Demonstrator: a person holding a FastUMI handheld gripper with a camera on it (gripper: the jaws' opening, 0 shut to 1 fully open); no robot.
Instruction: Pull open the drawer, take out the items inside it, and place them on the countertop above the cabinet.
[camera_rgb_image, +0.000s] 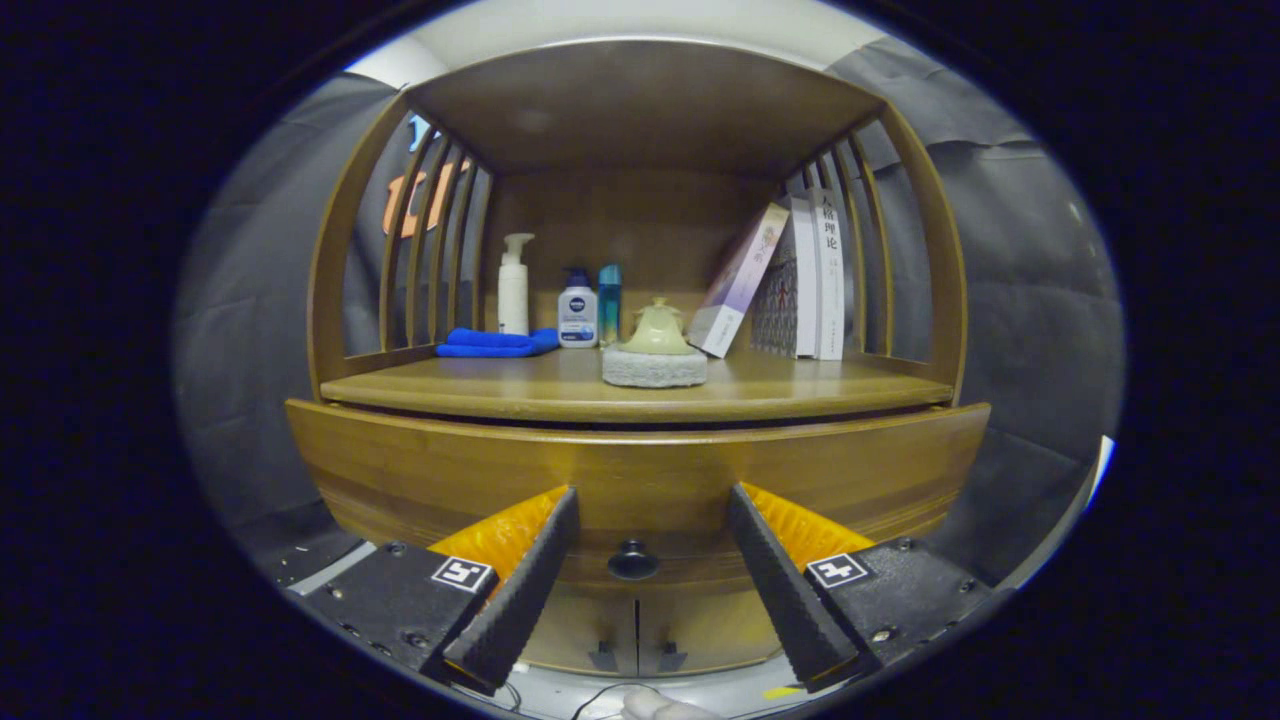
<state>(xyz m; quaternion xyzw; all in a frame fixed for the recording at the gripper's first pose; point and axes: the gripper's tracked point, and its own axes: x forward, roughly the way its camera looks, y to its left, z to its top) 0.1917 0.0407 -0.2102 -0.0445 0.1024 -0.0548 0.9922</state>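
Wooden surfaces dominate the gripper view, which looks straight at a brown cabinet (640, 470). Nearest, the gripper (650, 510) has its jaws spread wide apart, holding nothing; its two fingers (520, 590) reach forward from below, one on each side of a small dark round knob (633, 560). That knob sits between the fingers, slightly beyond their tips, on the curved front of the drawer (400, 460). Whether the drawer is shut or pulled out cannot be told for certain; a dark gap runs along its top edge, and nothing of its inside can be seen. Below the knob, two cupboard doors (600, 625) meet at a centre seam.

Above the drawer lies the counter (800, 385), a wooden top framed by slatted sides and a wooden roof. Near its front edge, roughly in the middle, a pale green teapot-like piece (657, 328) stands on a round grey stone-like base (654, 367). Further back to the left, a folded blue cloth (495, 343) lies flat, with a white pump bottle (514, 285) behind it, then a white and blue bottle (577, 310) and a slim teal bottle (609, 302) beside that. Further back to the right, several books (810, 280) stand upright, with one book (738, 285) leaning against them.
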